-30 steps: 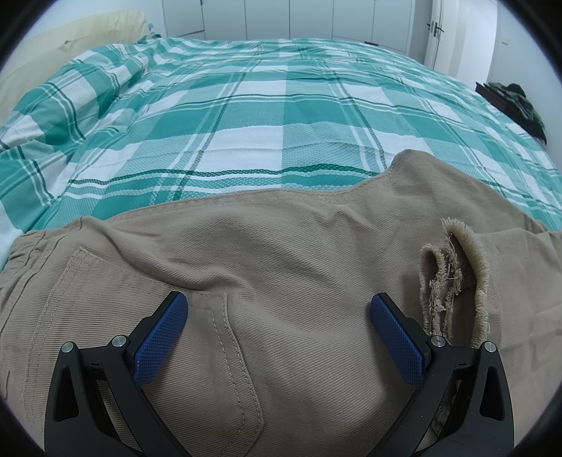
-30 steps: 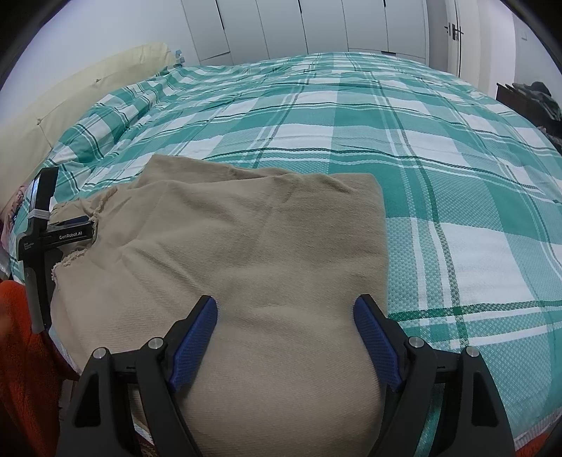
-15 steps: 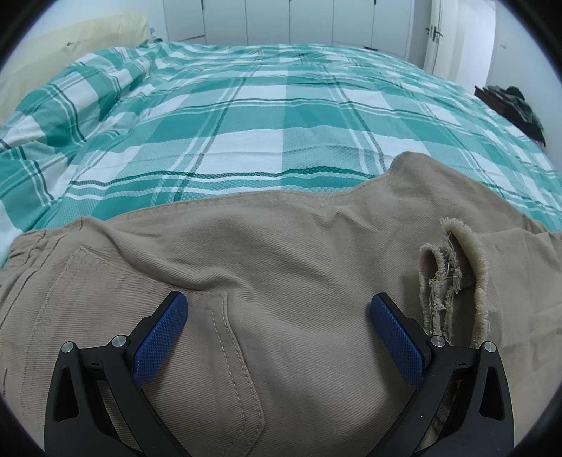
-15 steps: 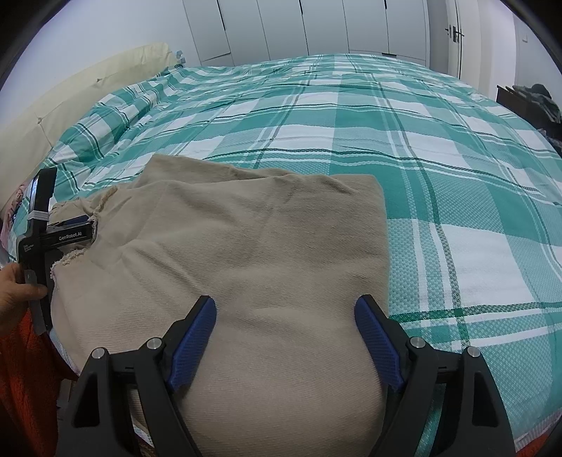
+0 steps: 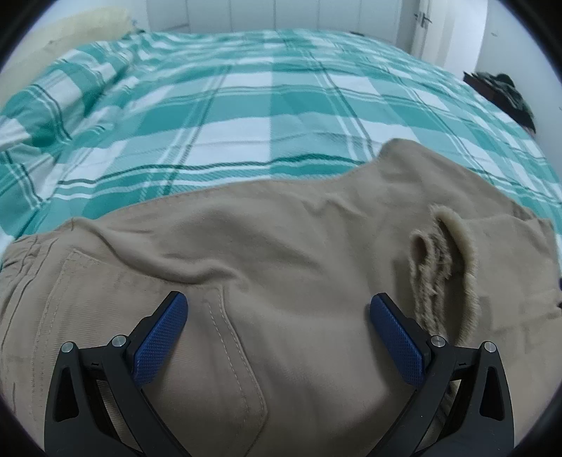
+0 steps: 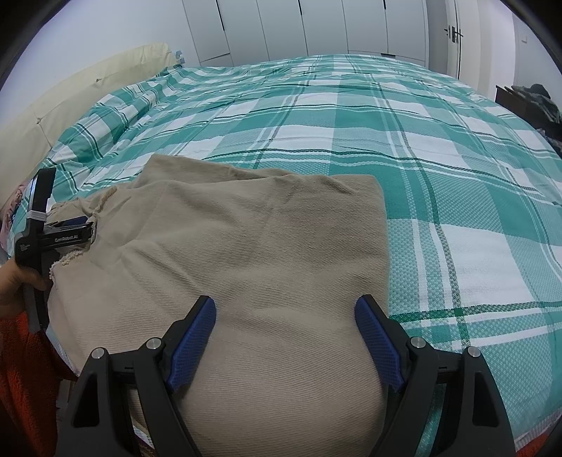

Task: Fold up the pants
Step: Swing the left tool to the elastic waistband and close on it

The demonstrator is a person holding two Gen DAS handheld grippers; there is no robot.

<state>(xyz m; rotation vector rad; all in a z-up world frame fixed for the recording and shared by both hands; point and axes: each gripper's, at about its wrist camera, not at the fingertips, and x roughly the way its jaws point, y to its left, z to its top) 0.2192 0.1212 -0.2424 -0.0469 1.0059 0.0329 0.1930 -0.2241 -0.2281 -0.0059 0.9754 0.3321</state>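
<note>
Tan pants (image 5: 288, 253) lie folded on the green plaid bedspread (image 5: 246, 105), back pocket and waistband to the left, frayed hems (image 5: 456, 253) to the right. My left gripper (image 5: 279, 309) hangs open just above the seat, blue pads wide apart, nothing between them. In the right wrist view the folded legs of the pants (image 6: 260, 246) form a thick pad near the bed's front edge. My right gripper (image 6: 285, 313) is open over that pad, not pinching it. The left gripper (image 6: 52, 235) shows at the far left, held by a hand (image 6: 17, 284).
A cream headboard (image 6: 87, 91) runs along the bed's left side. White wardrobe doors (image 6: 316, 24) stand behind the bed. Dark clothes (image 6: 537, 102) lie on a low stand at the right. An orange sleeve (image 6: 21, 369) sits at lower left. Bare bedspread (image 6: 421, 158) stretches beyond the pants.
The left wrist view has tilted slightly and is a little blurred. A hand has come into sight at the left edge of the right wrist view. Pants and both grippers keep their places.
</note>
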